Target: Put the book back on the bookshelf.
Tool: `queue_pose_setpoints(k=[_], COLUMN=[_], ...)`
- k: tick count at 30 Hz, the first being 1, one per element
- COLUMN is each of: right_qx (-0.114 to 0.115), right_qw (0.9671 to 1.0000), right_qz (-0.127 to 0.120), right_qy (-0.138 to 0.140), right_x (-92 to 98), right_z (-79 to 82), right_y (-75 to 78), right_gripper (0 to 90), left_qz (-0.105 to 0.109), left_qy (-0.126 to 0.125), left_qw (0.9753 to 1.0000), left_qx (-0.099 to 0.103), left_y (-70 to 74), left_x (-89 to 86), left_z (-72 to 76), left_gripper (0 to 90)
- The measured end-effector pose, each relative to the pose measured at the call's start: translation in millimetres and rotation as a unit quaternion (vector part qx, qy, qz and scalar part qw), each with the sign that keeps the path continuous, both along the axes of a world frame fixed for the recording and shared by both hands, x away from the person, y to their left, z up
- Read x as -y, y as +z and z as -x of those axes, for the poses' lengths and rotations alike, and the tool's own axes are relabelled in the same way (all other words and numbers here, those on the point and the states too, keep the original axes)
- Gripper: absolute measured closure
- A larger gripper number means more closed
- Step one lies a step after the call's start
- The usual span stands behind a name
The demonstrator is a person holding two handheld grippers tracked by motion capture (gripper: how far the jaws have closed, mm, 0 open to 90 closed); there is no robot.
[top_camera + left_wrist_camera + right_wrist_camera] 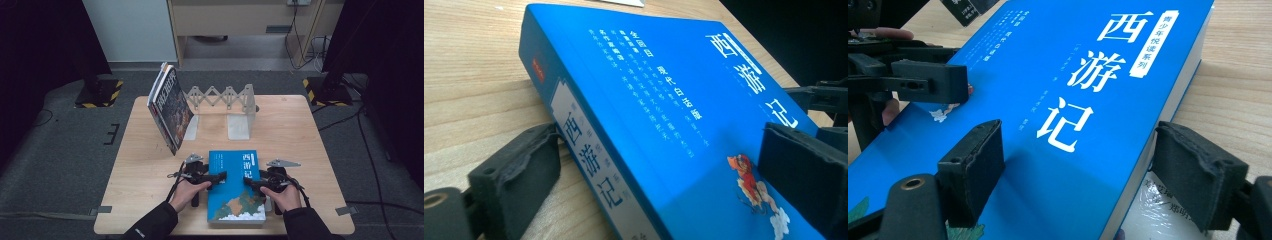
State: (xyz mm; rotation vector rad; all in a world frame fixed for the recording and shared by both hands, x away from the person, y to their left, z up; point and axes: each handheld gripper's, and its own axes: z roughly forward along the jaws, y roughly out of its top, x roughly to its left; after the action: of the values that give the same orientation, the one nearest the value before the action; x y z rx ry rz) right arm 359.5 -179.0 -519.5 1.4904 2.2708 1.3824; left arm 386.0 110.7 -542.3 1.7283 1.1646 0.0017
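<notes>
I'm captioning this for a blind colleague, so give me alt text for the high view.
A person's hands hold two claws, left and right, against opposite sides of a blue book lying flat on a wooden table. Farther back, a dark book leans tilted beside a metal expandable bookend rack.

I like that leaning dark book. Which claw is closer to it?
Left. The left claw sits just below the leaning dark book; the right claw is farther across the blue book.

Bare desk (150,200) open L of blue book (235,185), bare strip R too, leaning dark book (170,107) blocks far-L, metal rack (235,107) blocks far centre, L tongs (216,179) & R tongs (251,183) crowd blue book's edges.
</notes>
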Motion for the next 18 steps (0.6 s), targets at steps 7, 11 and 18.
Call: queue_pose_setpoints(k=[7, 11, 18], right_qx=[-0.008, -0.008, -0.009], right_qw=[0.9999, 0.9999, 0.9999], right_qz=[-0.009, -0.012, -0.013], right_qy=[-0.001, -0.001, 0.002], right_x=[1.1, 1.5, 2.2], right_z=[-0.7, -0.7, -1.4], right_y=[-1.5, -2.0, -2.6], right_gripper=[20.6, 20.6, 20.3], left_qz=[0.02, 0.022, 0.028], left_qy=[-0.01, -0.019, -0.038], left_qw=[0.999, 0.9983, 0.996], left_qx=[-0.04, -0.05, -0.076], left_y=[3.1, 3.9, 5.8], left_x=[-10.9, -12.8, -15.0], left_z=[-4.3, -4.7, -6.8], left_gripper=[14.5, 16.2, 19.6])
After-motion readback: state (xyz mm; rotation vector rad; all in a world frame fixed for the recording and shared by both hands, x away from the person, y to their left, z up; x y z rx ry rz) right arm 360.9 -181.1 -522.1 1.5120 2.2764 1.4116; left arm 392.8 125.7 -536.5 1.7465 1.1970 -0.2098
